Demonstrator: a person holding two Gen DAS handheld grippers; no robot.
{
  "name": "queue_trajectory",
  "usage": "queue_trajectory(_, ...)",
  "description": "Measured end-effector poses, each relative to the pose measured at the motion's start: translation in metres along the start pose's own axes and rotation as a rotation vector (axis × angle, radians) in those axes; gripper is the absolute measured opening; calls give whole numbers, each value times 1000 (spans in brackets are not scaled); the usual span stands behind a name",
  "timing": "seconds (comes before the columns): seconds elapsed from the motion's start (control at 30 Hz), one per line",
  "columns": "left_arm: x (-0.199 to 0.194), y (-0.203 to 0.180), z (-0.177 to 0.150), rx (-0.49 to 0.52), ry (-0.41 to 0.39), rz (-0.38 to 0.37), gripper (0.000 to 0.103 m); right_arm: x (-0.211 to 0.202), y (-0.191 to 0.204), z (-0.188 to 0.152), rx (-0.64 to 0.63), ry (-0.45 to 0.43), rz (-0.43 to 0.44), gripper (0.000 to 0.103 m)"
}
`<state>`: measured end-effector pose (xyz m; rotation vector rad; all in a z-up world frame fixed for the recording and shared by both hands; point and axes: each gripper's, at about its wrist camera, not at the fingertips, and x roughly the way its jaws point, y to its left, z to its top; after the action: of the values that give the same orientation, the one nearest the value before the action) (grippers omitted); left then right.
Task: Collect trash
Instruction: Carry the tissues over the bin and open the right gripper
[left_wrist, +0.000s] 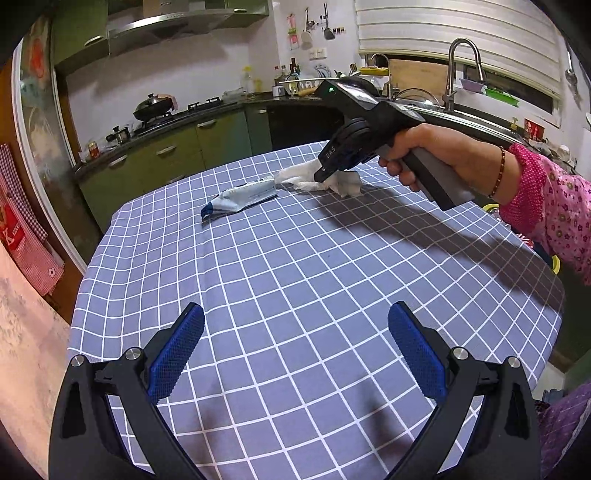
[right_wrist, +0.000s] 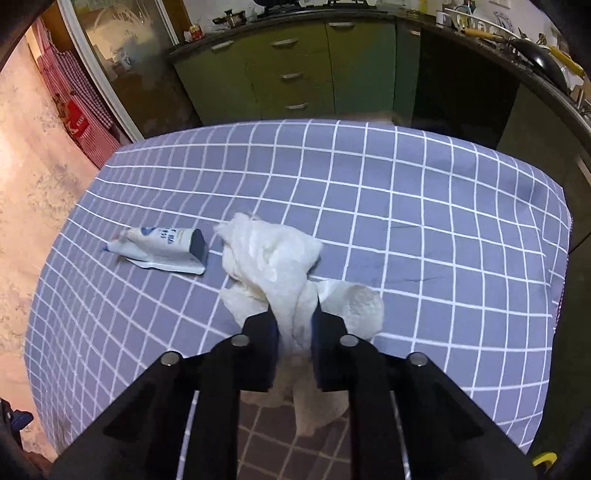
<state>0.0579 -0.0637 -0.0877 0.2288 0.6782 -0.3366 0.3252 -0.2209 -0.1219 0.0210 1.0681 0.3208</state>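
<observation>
A crumpled white paper towel (right_wrist: 273, 258) lies on the blue checked tablecloth (right_wrist: 424, 206). My right gripper (right_wrist: 294, 308) is shut on the near part of the towel. A flattened white and blue wrapper (right_wrist: 166, 247) lies just left of the towel. In the left wrist view the right gripper (left_wrist: 320, 176) pinches the paper towel (left_wrist: 301, 177) at the far side of the table, with the wrapper (left_wrist: 243, 197) to its left. My left gripper (left_wrist: 295, 321) is open and empty, above the near part of the tablecloth (left_wrist: 295, 266).
Green kitchen cabinets (left_wrist: 166, 158) and a counter with a stove and a wok (left_wrist: 153, 107) stand behind the table. A sink with a tall faucet (left_wrist: 458, 70) is at the back right. A glass door (right_wrist: 122, 62) is at the left.
</observation>
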Motion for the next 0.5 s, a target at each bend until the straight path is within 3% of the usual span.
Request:
queue_trajectory(0.33, -8, -17, 4, 30, -28, -8, 98, -107, 13, -47, -29, -143, 109, 13)
queue_trajectory(0.5, -13, -31, 5, 62, -38, -17, 98, -180, 2, -106, -41, -243, 85, 13)
